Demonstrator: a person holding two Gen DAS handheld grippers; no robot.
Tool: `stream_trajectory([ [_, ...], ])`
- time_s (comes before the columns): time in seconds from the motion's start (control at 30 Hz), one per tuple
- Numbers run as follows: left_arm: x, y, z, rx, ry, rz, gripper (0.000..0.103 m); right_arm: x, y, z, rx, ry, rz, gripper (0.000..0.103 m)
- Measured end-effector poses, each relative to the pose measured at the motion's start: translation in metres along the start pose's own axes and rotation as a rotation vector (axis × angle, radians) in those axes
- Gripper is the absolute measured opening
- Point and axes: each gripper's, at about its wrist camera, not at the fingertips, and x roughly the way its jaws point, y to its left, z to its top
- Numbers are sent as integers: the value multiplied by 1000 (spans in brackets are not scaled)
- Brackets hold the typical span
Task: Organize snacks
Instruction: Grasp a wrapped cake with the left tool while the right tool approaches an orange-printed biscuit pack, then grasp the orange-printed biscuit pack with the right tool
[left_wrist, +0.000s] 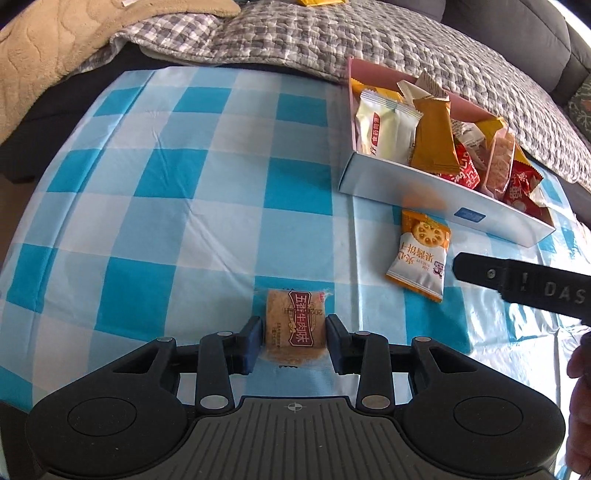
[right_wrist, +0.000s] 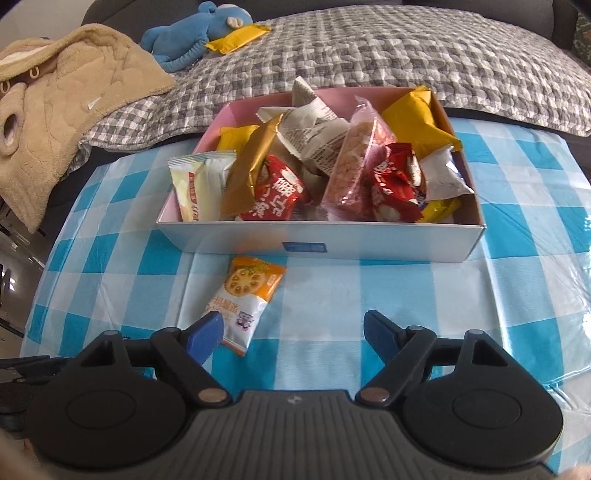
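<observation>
Left gripper (left_wrist: 294, 339), right gripper (right_wrist: 293, 334): black ribbed housing, round side discs, silver pivot rivets, blue pads (right_wrist: 207, 332), white crosshair mark.

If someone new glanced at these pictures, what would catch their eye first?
Probably the white box crammed with bright snack packets, at the far side of the blue checked tablecloth. Next, the brown snack bar pinched in the left gripper, and the orange biscuit packet lying before the box.

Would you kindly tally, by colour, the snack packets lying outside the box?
Brown snack packet: 1
Orange-and-white biscuit packet: 1
Yellow packet on the quilt: 1
Total: 3
</observation>
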Motion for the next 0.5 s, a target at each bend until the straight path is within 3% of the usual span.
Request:
stream_trajectory([
  [0.33,8,4,2,0,6,14,37,33,46,5,-114,9,-16,80],
  [0.4,9,6,3,-4,3,12,37,40,57,2,-172,-6,-52,81],
  [0.5,9,6,4,-3,4,12,37,42,63,1,-230,-32,-96,69],
])
